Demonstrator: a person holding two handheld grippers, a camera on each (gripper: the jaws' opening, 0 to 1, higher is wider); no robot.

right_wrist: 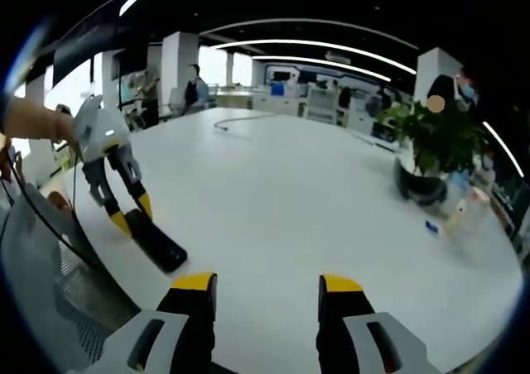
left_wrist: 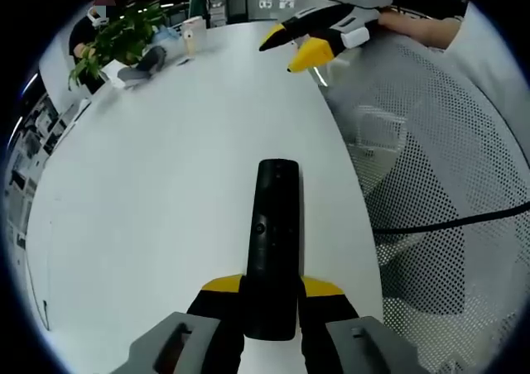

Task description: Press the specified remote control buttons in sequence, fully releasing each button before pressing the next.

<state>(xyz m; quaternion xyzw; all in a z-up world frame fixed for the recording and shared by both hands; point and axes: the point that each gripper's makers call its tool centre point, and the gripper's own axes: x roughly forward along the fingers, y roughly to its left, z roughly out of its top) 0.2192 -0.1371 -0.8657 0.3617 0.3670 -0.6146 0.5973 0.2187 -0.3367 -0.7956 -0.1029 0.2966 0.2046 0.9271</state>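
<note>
A: Remote (left_wrist: pixel 274 242) first, since it is the leftmost thing that matters. In the left gripper view the left gripper (left_wrist: pixel 272 295) pinches its near end between the yellow-tipped jaws, and the long black body runs straight ahead, away from that gripper.

B: Where over the desk (left_wrist: pixel 166 184)?

A: Close to the desk's curved edge, beside the mesh chair (left_wrist: pixel 439 184), with most of the white top lying to its other side. In the right gripper view the remote (right_wrist: pixel 156 240) points out from that same edge toward the middle of the desk.

B: And the right gripper?

A: In the left gripper view the right gripper (left_wrist: pixel 305 47) hangs beyond the remote's far end, well apart from it, tips aimed toward the desk. In its own view the right gripper (right_wrist: pixel 269 285) has its jaws spread with nothing between them.

B: So the pressing falls to it?

A: I judge so; it must come back along the remote's long axis and down onto the buttons. Further right stands a potted plant (right_wrist: pixel 439 138).
</note>
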